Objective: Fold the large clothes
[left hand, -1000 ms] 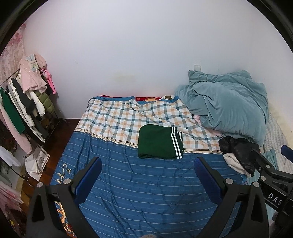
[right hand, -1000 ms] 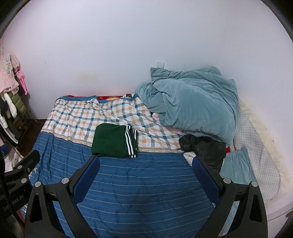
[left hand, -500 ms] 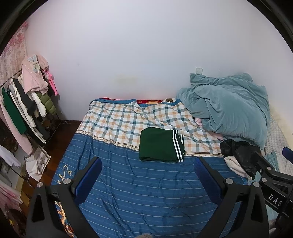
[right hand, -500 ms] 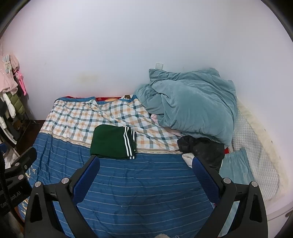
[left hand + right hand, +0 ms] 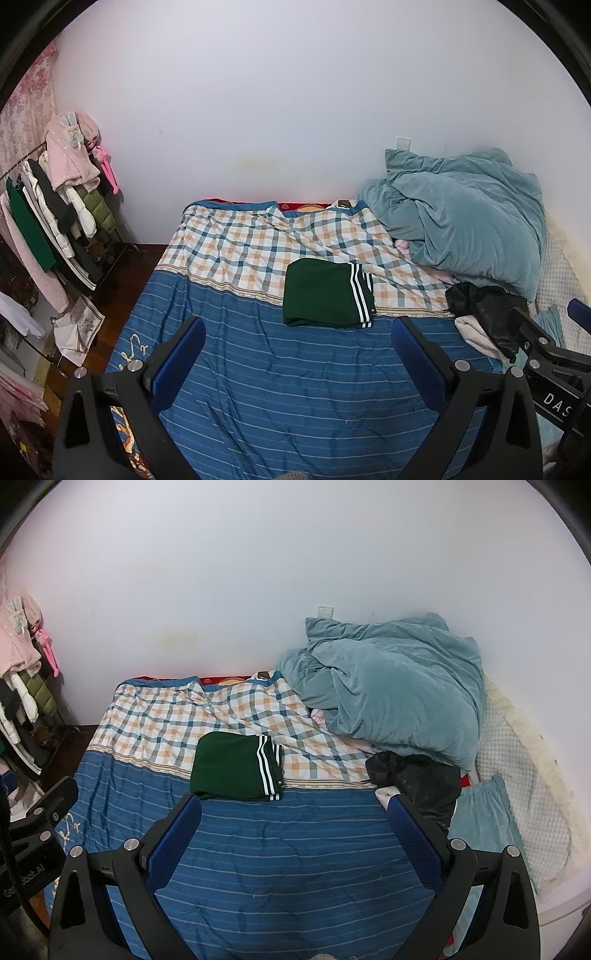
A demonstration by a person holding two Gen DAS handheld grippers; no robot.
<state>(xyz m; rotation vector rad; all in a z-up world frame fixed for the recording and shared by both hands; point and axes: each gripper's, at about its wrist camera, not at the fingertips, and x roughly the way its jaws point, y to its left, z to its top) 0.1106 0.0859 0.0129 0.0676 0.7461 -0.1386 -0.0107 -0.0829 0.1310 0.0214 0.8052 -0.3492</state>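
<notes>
On the bed (image 5: 258, 369), a folded green garment with white stripes (image 5: 327, 293) lies flat across the seam between checked and blue-striped bedding. Left tongs (image 5: 297, 339) and right tongs (image 5: 293, 814) hover above the blue section, both spread wide and empty. Beside the teal duvet (image 5: 399, 694) lies a dark garment (image 5: 417, 779), possibly a jacket.

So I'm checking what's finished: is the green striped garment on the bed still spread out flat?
No, the green striped garment lies folded into a compact rectangle on the bed, with neither open gripper touching it.
</notes>
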